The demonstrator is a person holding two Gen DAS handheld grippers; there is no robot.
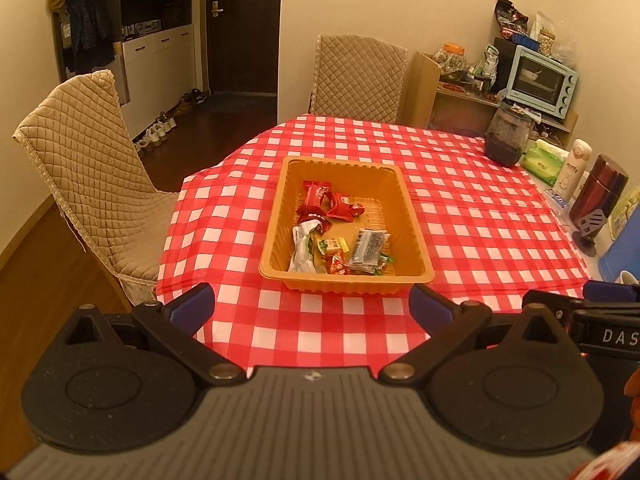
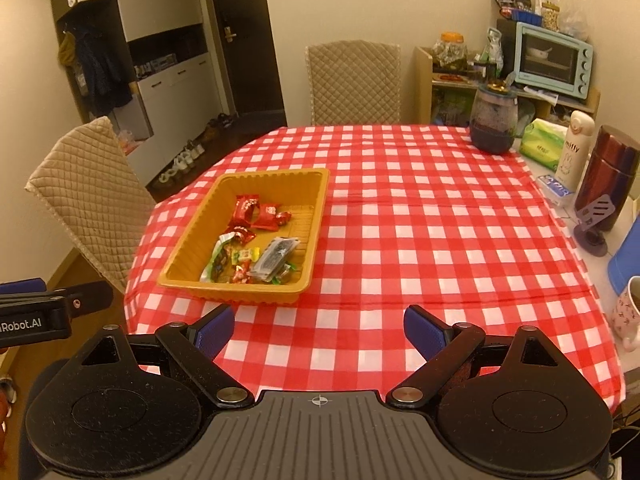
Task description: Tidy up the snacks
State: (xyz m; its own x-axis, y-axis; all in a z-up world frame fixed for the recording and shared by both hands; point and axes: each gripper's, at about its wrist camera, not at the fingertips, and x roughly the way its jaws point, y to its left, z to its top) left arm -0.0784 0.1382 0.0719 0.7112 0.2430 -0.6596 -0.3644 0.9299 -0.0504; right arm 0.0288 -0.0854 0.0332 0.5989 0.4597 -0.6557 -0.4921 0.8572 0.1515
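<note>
An orange plastic tray (image 1: pixel 404 204) (image 2: pixel 316 216) sits on the red-and-white checked tablecloth (image 1: pixel 480 220) (image 2: pixel 420 240). Inside it lie red wrapped snacks (image 1: pixel 318 196) (image 2: pixel 246 206), a white and green packet (image 1: pixel 303 248) (image 2: pixel 216 258), a dark clear-wrapped packet (image 1: pixel 368 246) (image 2: pixel 276 258) and small candies (image 1: pixel 332 245) (image 2: pixel 245 255). My left gripper (image 1: pixel 312 310) is open and empty, held near the table's front edge just short of the tray. My right gripper (image 2: pixel 319 330) is open and empty over the cloth, to the right of the tray.
Two quilted chairs stand at the left (image 1: pixel 88 168) (image 2: pixel 92 196) and at the far side (image 1: pixel 358 76) (image 2: pixel 354 80). A dark jar (image 1: pixel 506 136) (image 2: pixel 494 124), tissue pack (image 2: pixel 542 148), white flask (image 2: pixel 574 148), maroon thermos (image 2: pixel 608 178) and a mug (image 2: pixel 628 308) line the table's right edge.
</note>
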